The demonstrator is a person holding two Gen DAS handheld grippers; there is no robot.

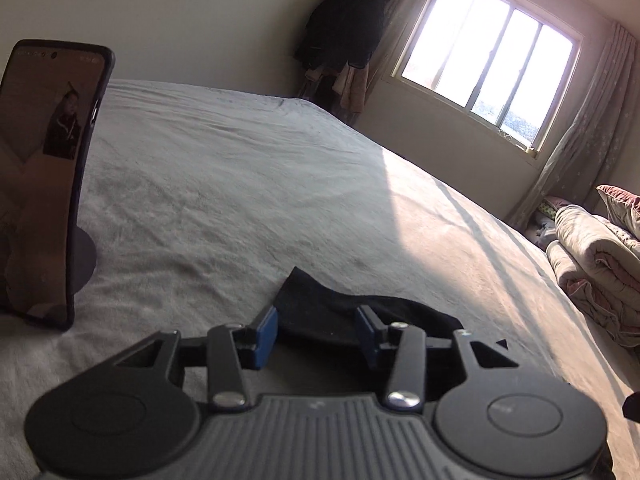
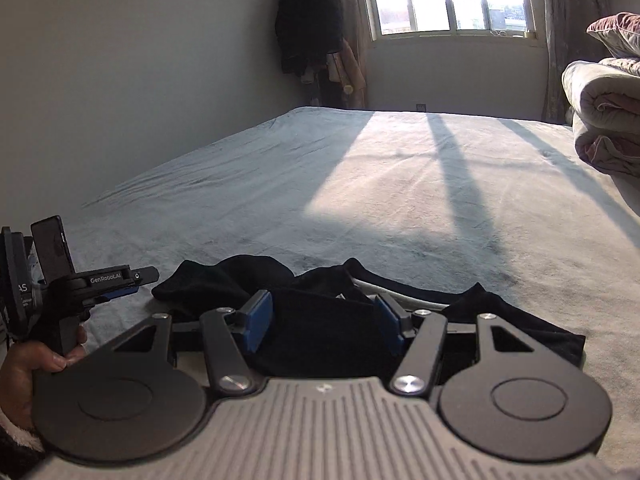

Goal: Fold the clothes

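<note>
A crumpled black garment with a pale trim lies on the near part of the grey bed sheet. My right gripper is open, low over the garment, with black cloth lying between its blue pads. My left gripper is also open, at the garment's left end, where a pointed corner of cloth sticks out just past its fingers. In the right wrist view the left gripper shows from the side at the far left, held by a hand.
A phone stands upright on a round stand at the left of the bed. Rolled quilts are piled along the right side. Dark clothes hang in the far corner beside a bright window. Sunlight falls across the sheet.
</note>
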